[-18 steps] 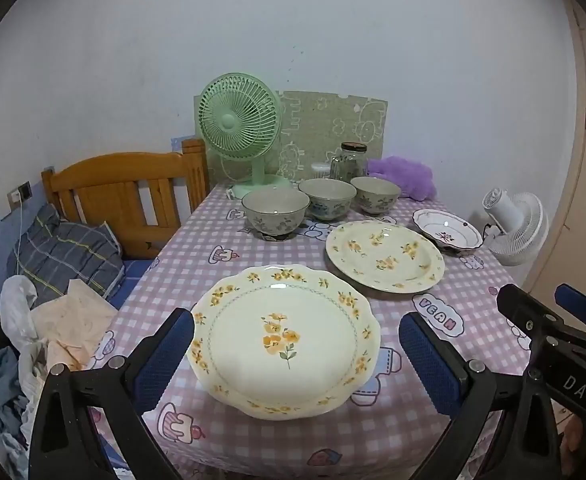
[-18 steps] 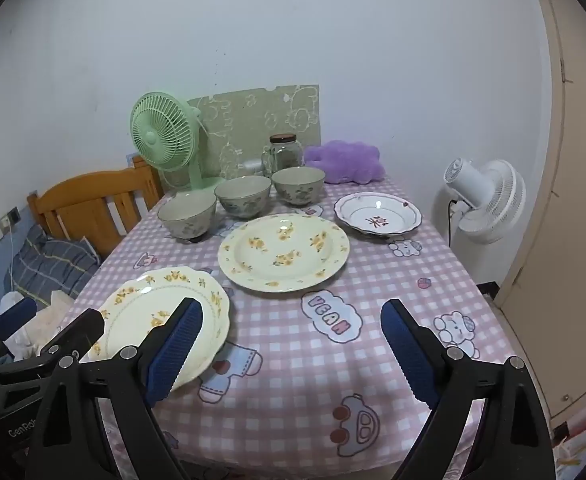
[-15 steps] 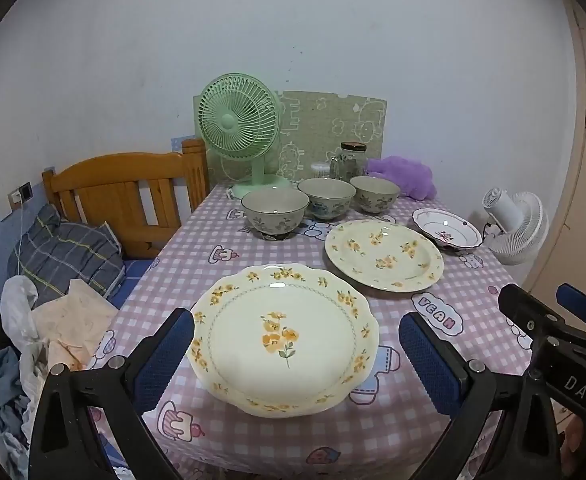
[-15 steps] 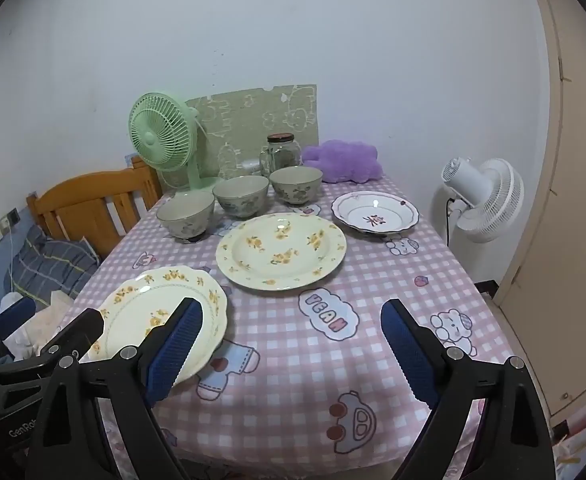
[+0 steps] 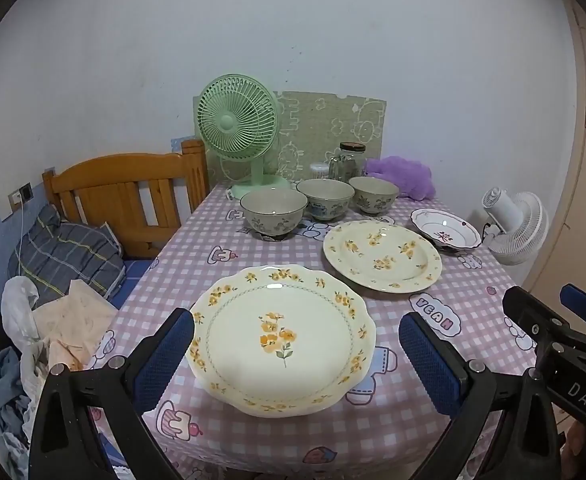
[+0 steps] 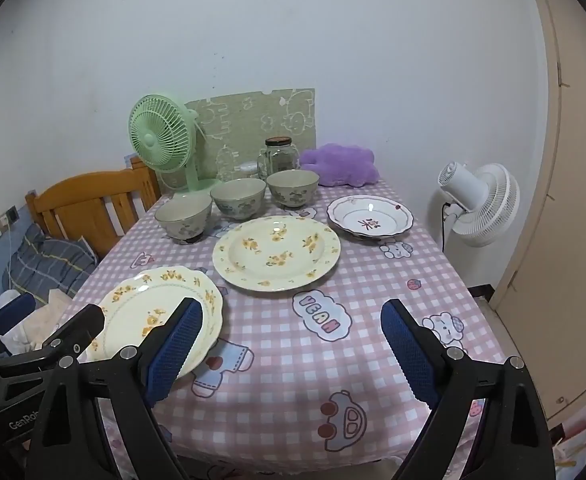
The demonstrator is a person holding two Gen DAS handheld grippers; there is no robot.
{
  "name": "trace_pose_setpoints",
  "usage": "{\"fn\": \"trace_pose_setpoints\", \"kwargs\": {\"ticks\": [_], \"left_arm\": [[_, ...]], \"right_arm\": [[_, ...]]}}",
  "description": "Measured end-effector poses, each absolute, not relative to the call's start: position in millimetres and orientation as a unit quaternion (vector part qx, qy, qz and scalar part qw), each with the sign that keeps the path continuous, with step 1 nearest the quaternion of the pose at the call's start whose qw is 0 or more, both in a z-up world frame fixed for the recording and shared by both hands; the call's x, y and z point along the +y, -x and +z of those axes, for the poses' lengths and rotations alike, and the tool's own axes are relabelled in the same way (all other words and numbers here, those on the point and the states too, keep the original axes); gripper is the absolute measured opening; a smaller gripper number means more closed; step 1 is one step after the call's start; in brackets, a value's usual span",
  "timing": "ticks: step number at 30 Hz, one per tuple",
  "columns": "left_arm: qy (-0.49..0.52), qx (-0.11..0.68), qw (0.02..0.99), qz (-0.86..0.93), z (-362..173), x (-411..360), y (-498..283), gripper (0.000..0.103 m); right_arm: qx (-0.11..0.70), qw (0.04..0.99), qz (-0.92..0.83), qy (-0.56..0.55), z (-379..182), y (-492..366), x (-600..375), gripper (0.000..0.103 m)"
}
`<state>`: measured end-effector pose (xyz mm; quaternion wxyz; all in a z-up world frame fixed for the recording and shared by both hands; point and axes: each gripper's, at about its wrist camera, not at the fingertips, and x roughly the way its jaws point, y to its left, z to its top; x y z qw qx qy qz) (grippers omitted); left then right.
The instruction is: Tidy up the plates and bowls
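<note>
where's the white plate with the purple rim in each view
Left wrist view: the purple-rimmed plate lies far right, past the round flowered plate.
Right wrist view: the same plate lies right of centre, toward the back.
Shared landmark: the green fan at the table's back.

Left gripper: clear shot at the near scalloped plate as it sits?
Probably yes. The left gripper is open, its jaws either side of the scalloped plate, nothing between. The plate lies flat on the tablecloth, so its near rim is the likely grip.
</note>
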<state>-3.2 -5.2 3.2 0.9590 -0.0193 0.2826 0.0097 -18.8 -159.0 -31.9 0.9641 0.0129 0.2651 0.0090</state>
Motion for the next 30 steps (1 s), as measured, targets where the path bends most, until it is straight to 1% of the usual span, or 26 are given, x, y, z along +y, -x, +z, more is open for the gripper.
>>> {"fn": "trace_pose_setpoints", "kwargs": {"ticks": [30], "left_arm": [[0.016,0.28,0.96,0.009,4.5,-11.4,3.6,0.103]], "right_arm": [[0.264,0.965,0.007,-0.01,-29.2,20.8,-164.0,0.093]]}}
